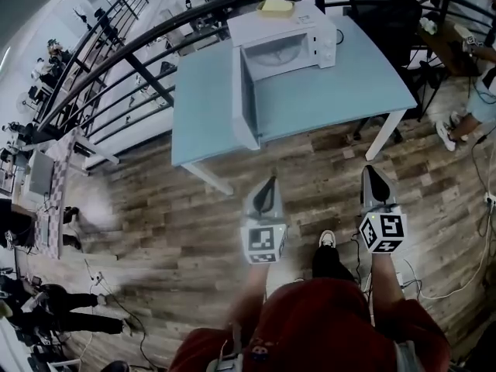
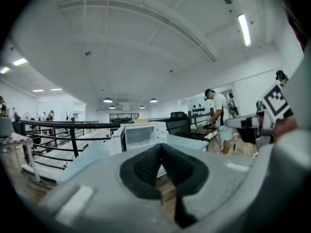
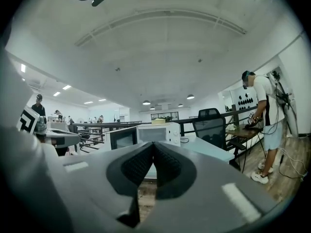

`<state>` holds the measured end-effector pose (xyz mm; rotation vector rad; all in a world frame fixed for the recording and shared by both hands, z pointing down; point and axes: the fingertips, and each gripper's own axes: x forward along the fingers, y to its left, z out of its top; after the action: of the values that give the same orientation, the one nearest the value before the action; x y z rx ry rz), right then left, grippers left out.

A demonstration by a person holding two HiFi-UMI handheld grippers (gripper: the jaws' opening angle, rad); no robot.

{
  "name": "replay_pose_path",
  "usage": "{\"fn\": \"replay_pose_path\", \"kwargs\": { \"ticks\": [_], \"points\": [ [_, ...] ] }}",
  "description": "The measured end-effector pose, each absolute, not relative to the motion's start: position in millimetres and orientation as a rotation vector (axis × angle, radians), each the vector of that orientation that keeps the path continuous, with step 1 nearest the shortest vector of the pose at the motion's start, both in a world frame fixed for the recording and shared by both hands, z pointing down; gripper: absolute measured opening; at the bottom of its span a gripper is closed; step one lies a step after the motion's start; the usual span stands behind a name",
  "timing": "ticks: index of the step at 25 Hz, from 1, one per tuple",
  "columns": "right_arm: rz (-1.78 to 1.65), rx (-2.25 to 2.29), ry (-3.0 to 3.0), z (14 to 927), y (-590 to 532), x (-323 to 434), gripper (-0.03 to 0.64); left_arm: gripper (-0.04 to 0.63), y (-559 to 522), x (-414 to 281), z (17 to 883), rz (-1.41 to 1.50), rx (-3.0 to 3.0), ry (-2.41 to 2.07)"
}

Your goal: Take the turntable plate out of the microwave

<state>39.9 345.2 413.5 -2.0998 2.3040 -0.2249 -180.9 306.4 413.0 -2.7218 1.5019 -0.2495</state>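
A white microwave (image 1: 285,41) stands at the far side of a light blue table (image 1: 310,99), its door (image 1: 243,103) swung wide open toward me. Inside it lies the pale round turntable plate (image 1: 277,51). Both grippers hover over the wooden floor, well short of the table. My left gripper (image 1: 266,186) is shut with nothing in it, and my right gripper (image 1: 376,173) beside it is shut and empty too. The microwave (image 2: 141,135) appears ahead in the left gripper view, and the same microwave (image 3: 154,132) in the right gripper view. The left gripper (image 2: 161,147) and right gripper (image 3: 153,144) have their pads together.
A yellow pad (image 1: 276,7) lies on top of the microwave. A black railing (image 1: 147,45) runs behind and left of the table. A black office chair (image 1: 387,10) stands behind the table at the right. A person (image 1: 473,91) works at a bench on the far right.
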Motion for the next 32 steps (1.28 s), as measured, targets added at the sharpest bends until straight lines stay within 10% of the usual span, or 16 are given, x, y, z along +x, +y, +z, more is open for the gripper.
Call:
{"fn": "replay_pose_path", "kwargs": {
  "ticks": [32],
  "points": [
    [-0.269, -1.966, 2.416, 430, 134, 164, 0.0, 0.0, 112, -51, 424, -0.292, -2.649, 1.629]
  ]
}}
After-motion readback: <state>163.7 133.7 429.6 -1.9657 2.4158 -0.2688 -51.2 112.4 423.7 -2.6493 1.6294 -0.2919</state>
